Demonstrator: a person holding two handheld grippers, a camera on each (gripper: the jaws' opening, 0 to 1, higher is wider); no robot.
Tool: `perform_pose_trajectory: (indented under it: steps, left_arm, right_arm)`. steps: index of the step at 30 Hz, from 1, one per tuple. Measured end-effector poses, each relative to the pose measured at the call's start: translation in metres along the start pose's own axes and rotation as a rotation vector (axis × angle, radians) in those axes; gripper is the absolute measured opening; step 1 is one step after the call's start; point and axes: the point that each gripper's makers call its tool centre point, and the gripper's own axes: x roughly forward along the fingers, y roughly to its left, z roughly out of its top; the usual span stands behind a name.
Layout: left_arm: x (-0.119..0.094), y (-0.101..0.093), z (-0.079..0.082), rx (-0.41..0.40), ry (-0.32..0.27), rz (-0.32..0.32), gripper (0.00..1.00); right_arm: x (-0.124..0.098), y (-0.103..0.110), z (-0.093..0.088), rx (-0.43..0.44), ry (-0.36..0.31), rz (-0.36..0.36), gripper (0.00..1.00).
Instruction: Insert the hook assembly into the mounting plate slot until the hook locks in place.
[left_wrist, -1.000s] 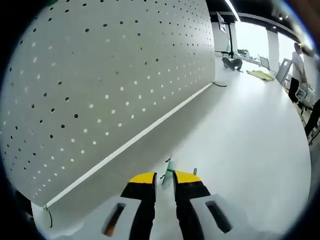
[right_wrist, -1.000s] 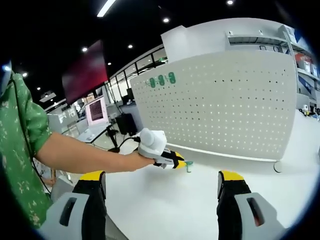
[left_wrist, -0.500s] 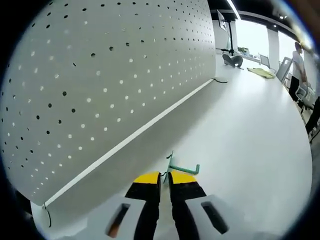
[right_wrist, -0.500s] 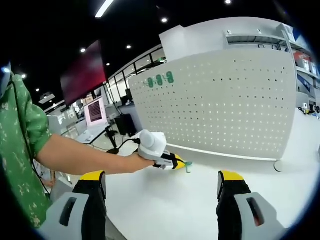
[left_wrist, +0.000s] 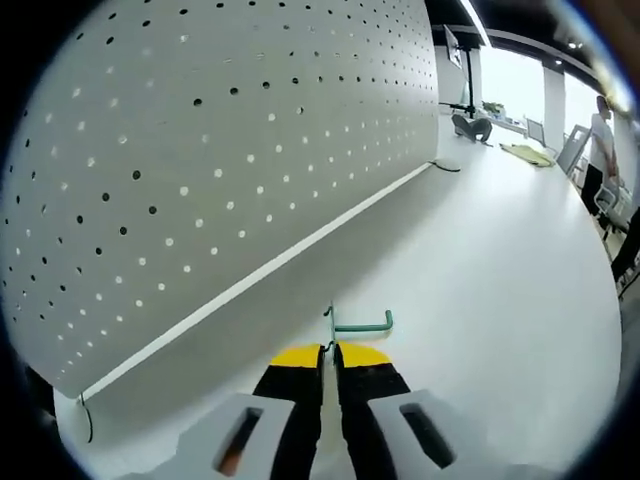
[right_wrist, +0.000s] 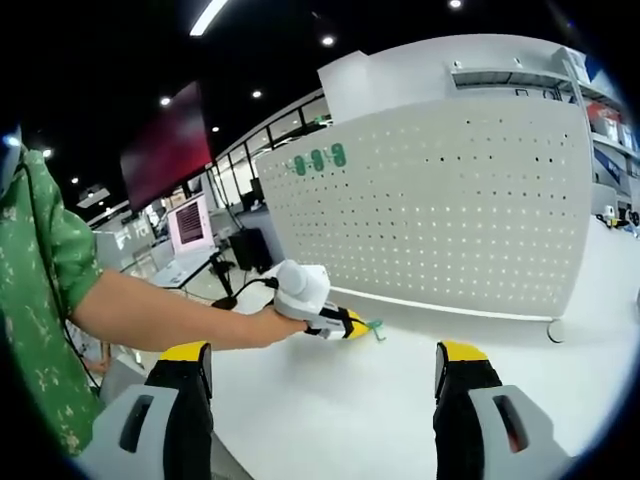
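Left gripper (left_wrist: 330, 352): its jaws are pinching the green hook (left_wrist: 352, 323) above the white table (left_wrist: 500, 280).
Hook axis: its long arm is lying sideways, across the jaws.
Pegboard (left_wrist: 200, 150): standing ahead and left of the hook, apart.
Right gripper (right_wrist: 325, 370): hanging wide open, empty, farther away.
Unclear: which hole is the slot; the hook's held end is hiding between the jaws.

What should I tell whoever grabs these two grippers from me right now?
Left gripper: jaws shut on the small green metal hook, held just above the white table near the white pegboard panel.
Right gripper: jaws wide open, holding nothing, hanging back from the board.
Done: hook picked up.
Left: carry the hook to the pegboard, push it into a hole until it locks. Three green pieces sit on the board's upper left.
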Motion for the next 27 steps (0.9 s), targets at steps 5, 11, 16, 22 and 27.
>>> perform_pose_trajectory:
  steps: [5, 11, 16, 22, 27]
  left_arm:
    - [-0.005, -0.002, 0.005, -0.035, -0.029, -0.006, 0.04]
    - [-0.013, -0.007, 0.012, -0.067, -0.065, -0.008, 0.04]
    - [-0.023, -0.013, 0.019, -0.100, -0.105, -0.016, 0.04]
    - [-0.037, -0.019, 0.033, -0.148, -0.164, -0.028, 0.04]
    - [-0.051, -0.026, 0.045, -0.161, -0.207, -0.037, 0.04]
  right_arm:
    - [0.003, 0.000, 0.000, 0.006, 0.001, 0.006, 0.93]
    - [0.006, 0.000, 0.002, 0.008, -0.004, 0.014, 0.92]
    - [0.008, 0.000, 0.004, 0.017, -0.015, 0.016, 0.89]
    - [0.007, -0.001, 0.008, 0.015, -0.026, 0.010, 0.84]
    - [0.006, -0.003, 0.012, 0.018, -0.040, -0.001, 0.83]
